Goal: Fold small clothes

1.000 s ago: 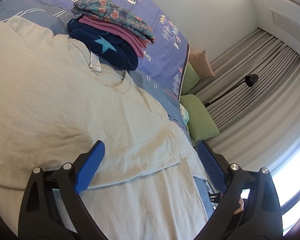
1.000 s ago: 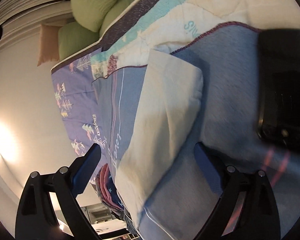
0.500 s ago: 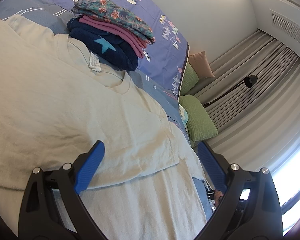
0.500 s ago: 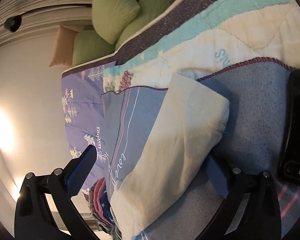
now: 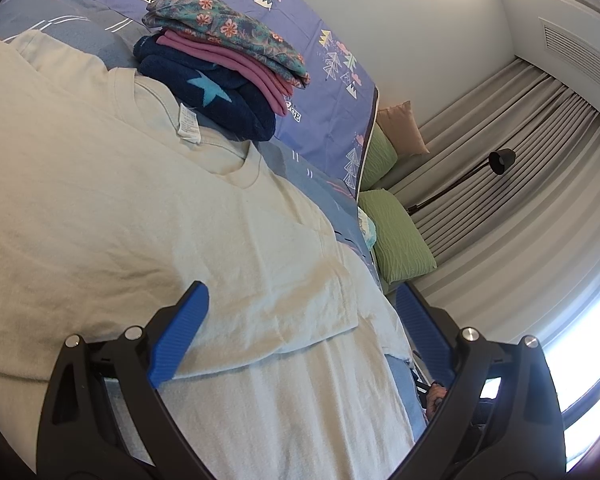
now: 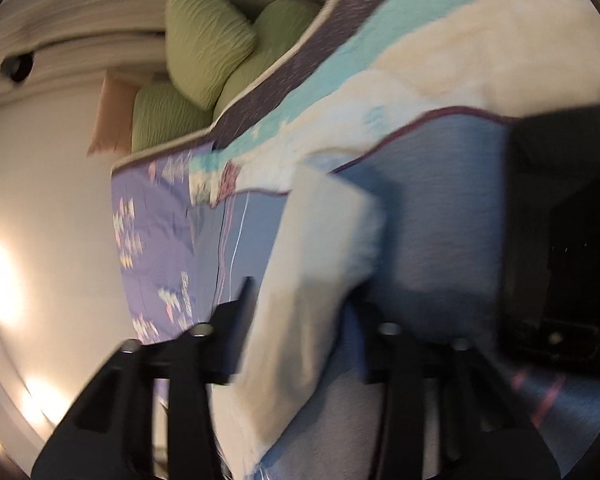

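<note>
Left gripper (image 5: 300, 312): jaws wide apart above the cream T-shirt (image 5: 148, 216).
Right gripper (image 6: 300, 304): blurred, jaws closing around the shirt's folded edge; contact unclear.
Black object (image 6: 560, 240): cut off, unidentifiable.

We see a cream T-shirt (image 5: 148, 216) lying flat on the bed, collar and white neck label facing up, one sleeve folded inward over the body. Its folded edge (image 6: 312, 280) shows blurred in the right wrist view. Just beyond the collar we see a stack of folded clothes (image 5: 220, 64): navy with a star, pink, floral teal on top.
</note>
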`<action>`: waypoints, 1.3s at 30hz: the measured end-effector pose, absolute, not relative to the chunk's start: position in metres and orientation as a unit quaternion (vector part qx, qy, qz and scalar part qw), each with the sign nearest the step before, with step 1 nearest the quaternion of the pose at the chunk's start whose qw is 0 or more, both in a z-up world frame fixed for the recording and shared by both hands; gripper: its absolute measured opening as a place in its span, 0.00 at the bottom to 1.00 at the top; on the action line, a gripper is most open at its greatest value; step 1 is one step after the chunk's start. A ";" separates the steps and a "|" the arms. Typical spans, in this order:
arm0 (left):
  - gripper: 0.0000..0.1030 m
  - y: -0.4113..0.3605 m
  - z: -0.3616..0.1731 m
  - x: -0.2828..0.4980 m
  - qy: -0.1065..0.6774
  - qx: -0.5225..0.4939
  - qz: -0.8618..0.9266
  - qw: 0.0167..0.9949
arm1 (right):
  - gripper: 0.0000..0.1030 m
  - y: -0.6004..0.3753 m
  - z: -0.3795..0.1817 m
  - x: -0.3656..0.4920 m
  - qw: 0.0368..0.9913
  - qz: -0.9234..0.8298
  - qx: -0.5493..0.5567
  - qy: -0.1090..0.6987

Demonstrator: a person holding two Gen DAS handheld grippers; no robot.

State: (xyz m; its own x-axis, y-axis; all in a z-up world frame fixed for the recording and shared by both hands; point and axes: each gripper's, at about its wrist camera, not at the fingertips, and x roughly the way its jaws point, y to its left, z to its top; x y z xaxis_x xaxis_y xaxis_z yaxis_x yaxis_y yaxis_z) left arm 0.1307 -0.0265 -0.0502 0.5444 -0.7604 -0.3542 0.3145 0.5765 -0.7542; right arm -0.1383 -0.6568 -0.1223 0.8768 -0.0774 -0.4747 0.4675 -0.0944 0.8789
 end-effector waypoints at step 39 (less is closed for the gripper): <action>0.96 0.033 -0.079 0.161 0.316 -0.569 -0.416 0.635 | 0.10 -0.176 -0.012 0.067 0.862 0.214 0.223 0.403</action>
